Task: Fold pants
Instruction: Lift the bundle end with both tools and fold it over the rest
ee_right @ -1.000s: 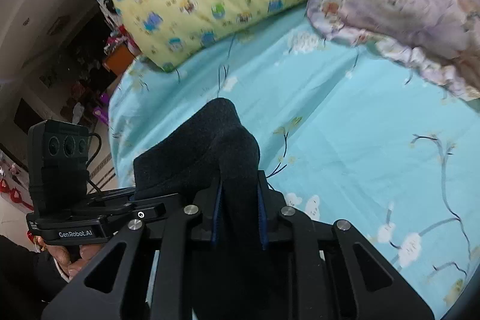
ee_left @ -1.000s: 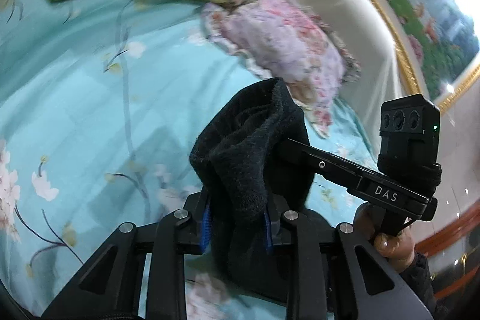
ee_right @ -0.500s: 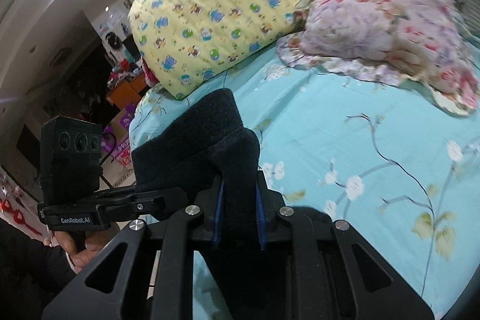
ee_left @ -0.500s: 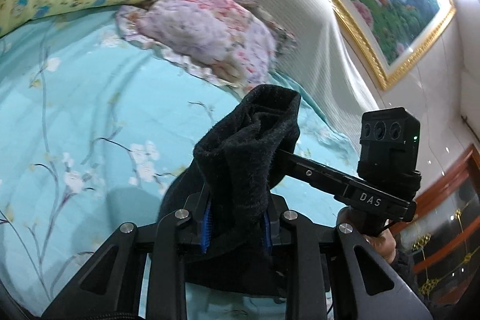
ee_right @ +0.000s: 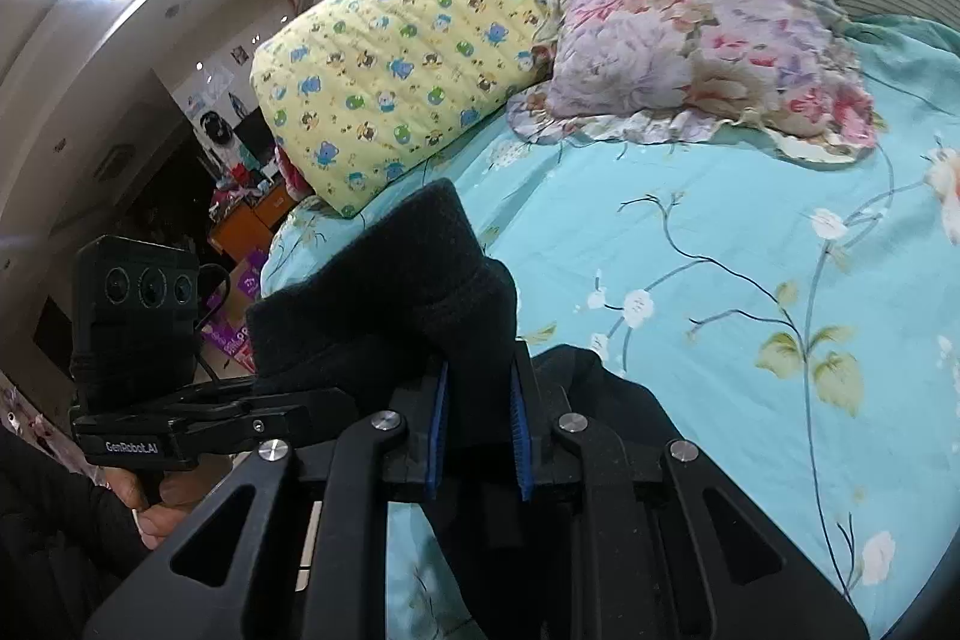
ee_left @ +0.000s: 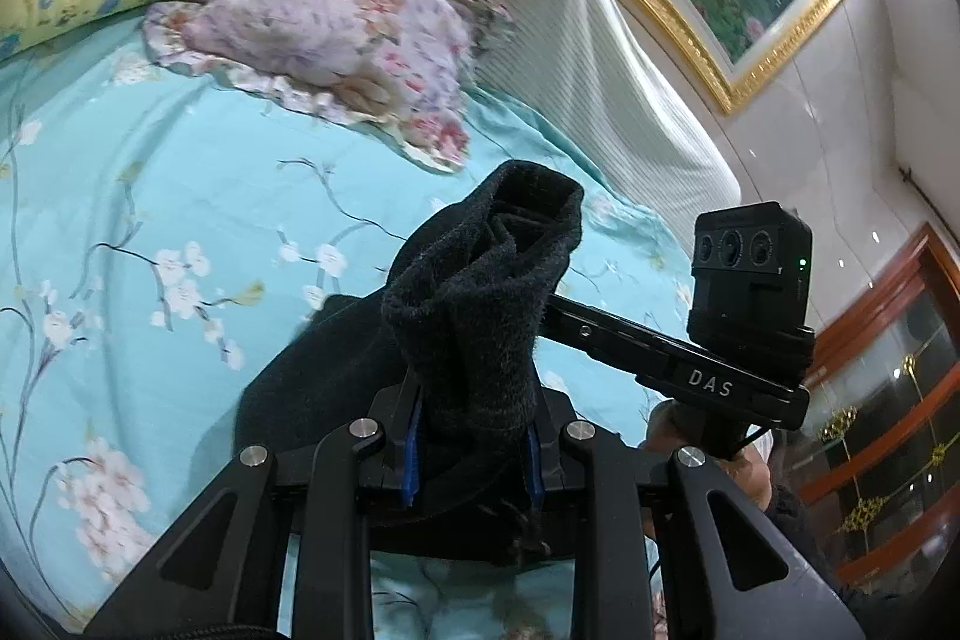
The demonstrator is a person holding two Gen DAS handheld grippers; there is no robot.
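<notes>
Left wrist view: both grippers, left gripper [ee_left: 471, 451] and right gripper [ee_right: 477, 430], are clamping bunched black pants [ee_left: 480, 304], rest hanging toward the bed [ee_left: 180, 172] below.

Pants [ee_left: 474, 316]: black fleece-like cloth, matt, fuzzy nap. Sheet [ee_left: 150, 196]: smooth turquoise cloth with floral print. Pillow [ee_right: 708, 40]: soft printed cloth with frilled edge. Quilt [ee_right: 396, 58]: yellow stitched cloth. Left gripper [ee_left: 474, 454]: matt black plastic with bright metal pins. Picture frame [ee_left: 690, 16]: glossy gilt.
</notes>
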